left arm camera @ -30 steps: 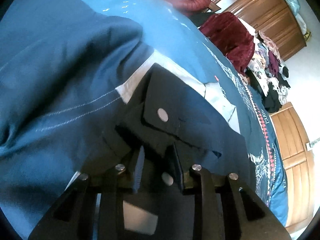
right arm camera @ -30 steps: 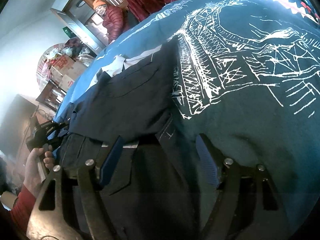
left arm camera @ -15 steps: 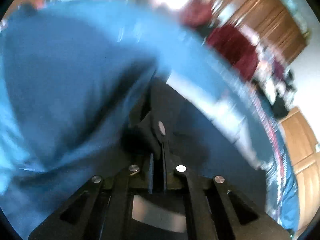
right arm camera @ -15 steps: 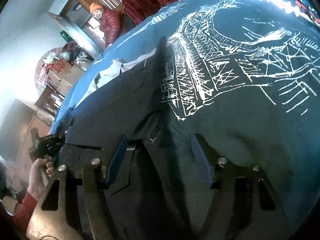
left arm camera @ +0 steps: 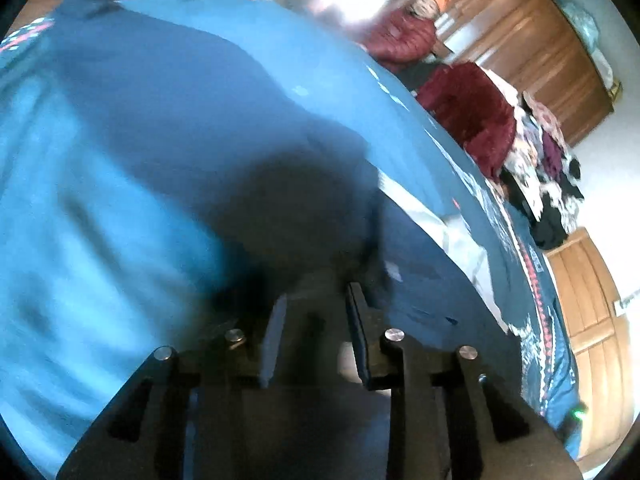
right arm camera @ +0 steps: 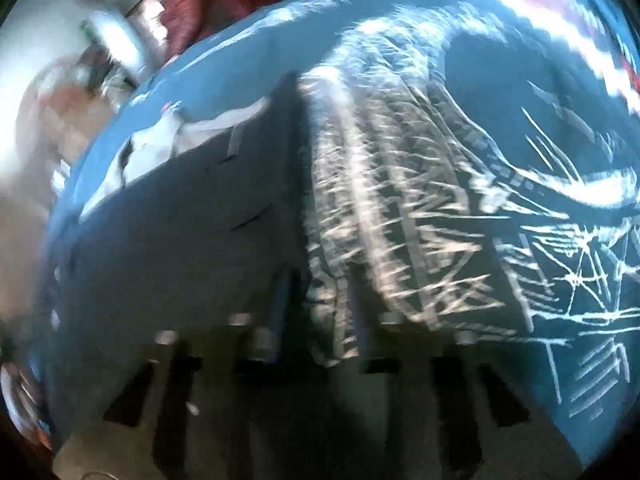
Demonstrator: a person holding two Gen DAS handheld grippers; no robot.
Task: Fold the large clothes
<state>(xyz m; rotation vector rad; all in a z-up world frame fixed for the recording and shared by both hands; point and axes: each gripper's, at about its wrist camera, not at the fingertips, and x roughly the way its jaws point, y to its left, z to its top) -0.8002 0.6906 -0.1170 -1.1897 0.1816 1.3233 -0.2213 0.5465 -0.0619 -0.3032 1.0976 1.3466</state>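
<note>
A dark navy garment (right arm camera: 192, 232) with a white lining (right arm camera: 160, 144) lies spread on a blue bedspread (right arm camera: 500, 120) printed with white line drawings. My right gripper (right arm camera: 316, 300) sits at the garment's right edge, its fingers close together with a ridge of cloth between them; heavy blur hides whether they clamp it. In the left wrist view the same garment (left arm camera: 420, 272) runs off to the right. My left gripper (left arm camera: 316, 296) stands open over its near corner, where the bedspread (left arm camera: 120, 160) bulges up in shadow.
A person in a red jacket and orange hat (left arm camera: 404, 36) sits beyond the bed. A maroon garment (left arm camera: 472, 120) and a heap of mixed clothes (left arm camera: 548, 172) lie along the far edge. Wooden wardrobes (left arm camera: 520, 40) and a wooden door (left arm camera: 588, 312) stand behind.
The left gripper shut on the garment's corner half a second ago and now stands open again. The right gripper's fingers have narrowed steadily, and both views have swung and blurred.
</note>
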